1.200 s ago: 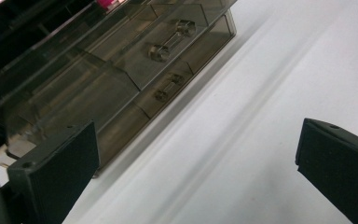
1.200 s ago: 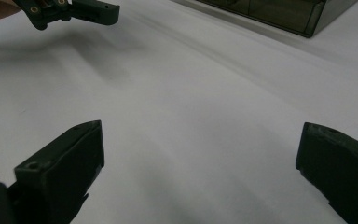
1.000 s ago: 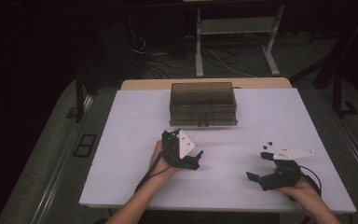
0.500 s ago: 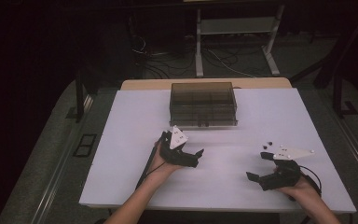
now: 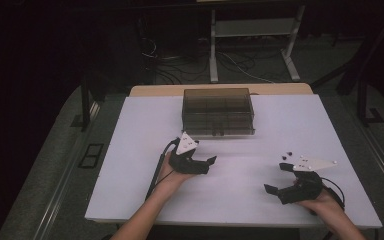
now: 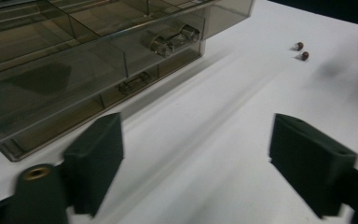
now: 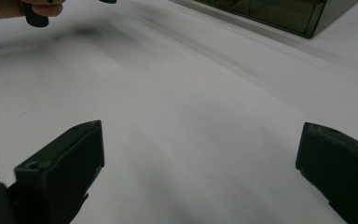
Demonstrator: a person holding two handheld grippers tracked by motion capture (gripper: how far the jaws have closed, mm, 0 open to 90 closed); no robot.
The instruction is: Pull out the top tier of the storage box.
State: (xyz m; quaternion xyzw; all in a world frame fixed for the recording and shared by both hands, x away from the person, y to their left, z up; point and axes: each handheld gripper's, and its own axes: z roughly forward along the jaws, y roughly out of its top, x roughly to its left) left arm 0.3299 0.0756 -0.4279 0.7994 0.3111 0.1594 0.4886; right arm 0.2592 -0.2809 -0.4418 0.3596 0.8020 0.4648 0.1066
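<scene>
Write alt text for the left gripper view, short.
The left gripper hangs open over a white table, its two black jaws wide apart with nothing between them. A smoky clear plastic drawer box with small knob handles sits ahead on the left, and two small dark red beads lie on the table at upper right.

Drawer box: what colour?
Smoky translucent grey-brown drawer box, with clear knobs; the left gripper view shows it best.

The two small dark beads (image 6: 301, 51) are too small to identify.
</scene>
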